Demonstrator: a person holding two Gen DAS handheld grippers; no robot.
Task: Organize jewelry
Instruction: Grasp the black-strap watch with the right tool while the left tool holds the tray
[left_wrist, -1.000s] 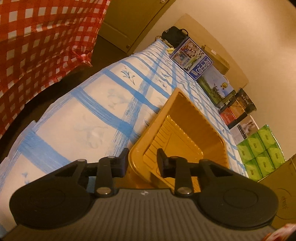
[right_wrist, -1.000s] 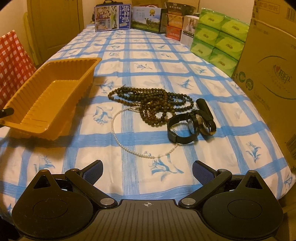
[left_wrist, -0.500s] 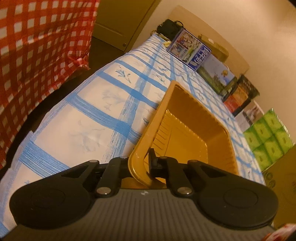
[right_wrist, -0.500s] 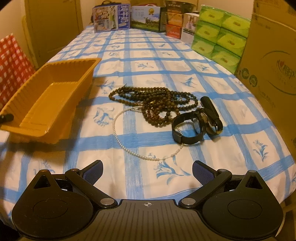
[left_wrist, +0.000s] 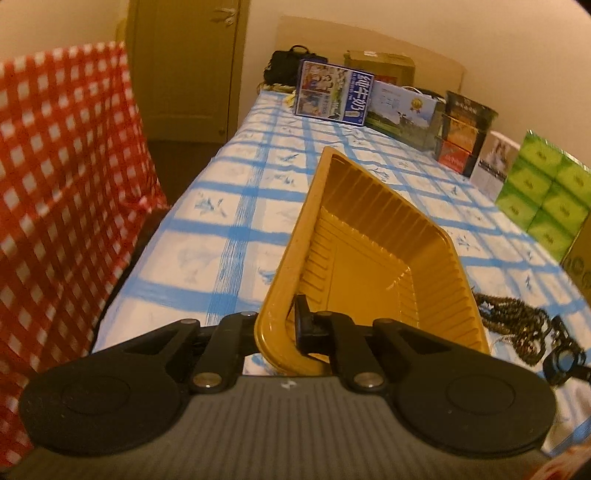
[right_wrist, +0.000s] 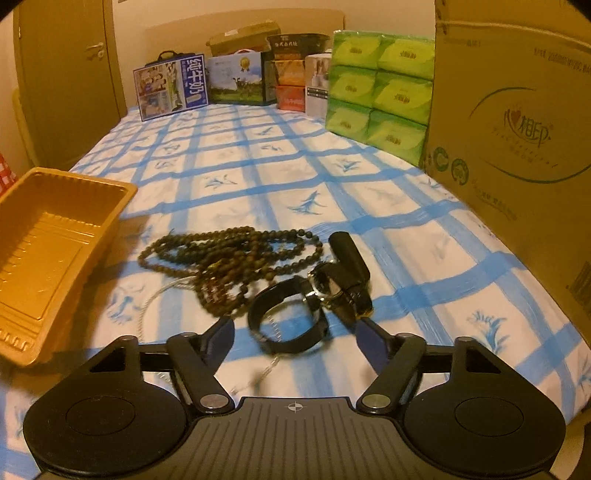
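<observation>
My left gripper (left_wrist: 277, 318) is shut on the near rim of the yellow plastic tray (left_wrist: 373, 254), which is tilted up off the blue-checked cloth. The tray (right_wrist: 51, 243) holds nothing. In the right wrist view a black wristwatch (right_wrist: 321, 288) lies just ahead, its strap loop between the fingers of my right gripper (right_wrist: 295, 329). Those jaws are closing, and the pads stand clear of the strap. A dark bead necklace (right_wrist: 229, 251) is heaped left of the watch, over a thin pearl strand (right_wrist: 146, 308). The beads (left_wrist: 517, 321) also show right of the tray.
Printed cartons (right_wrist: 170, 86), green tissue packs (right_wrist: 380, 92) and a big cardboard box (right_wrist: 517, 129) line the far end and right side of the table. A red checked cloth (left_wrist: 55, 184) hangs left of the table, with a door (left_wrist: 184, 66) behind it.
The left jaws closed on the tray rim, then rolled and rose, lifting the tray's near end. The right gripper moved forward to the watch and its jaws narrowed.
</observation>
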